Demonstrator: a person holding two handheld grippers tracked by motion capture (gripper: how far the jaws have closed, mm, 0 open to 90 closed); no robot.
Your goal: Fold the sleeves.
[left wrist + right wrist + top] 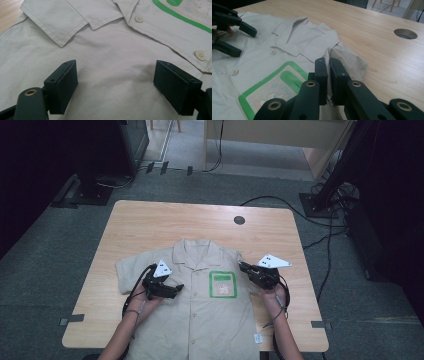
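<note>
No lettering can be read, not even on the shirt's (200, 290) green-bordered pocket (222, 284).

High view looks down from above; both gripper views sit close, sharing the shirt (200, 285).

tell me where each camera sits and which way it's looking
High view: above the person's side, looking forward and down on the table, shirt, both forearms.
Left gripper view: on the left tongs, open over the shirt front.
Right gripper view: on the right tongs, shut at the sleeve.
All share the green-edged pocket.
</note>
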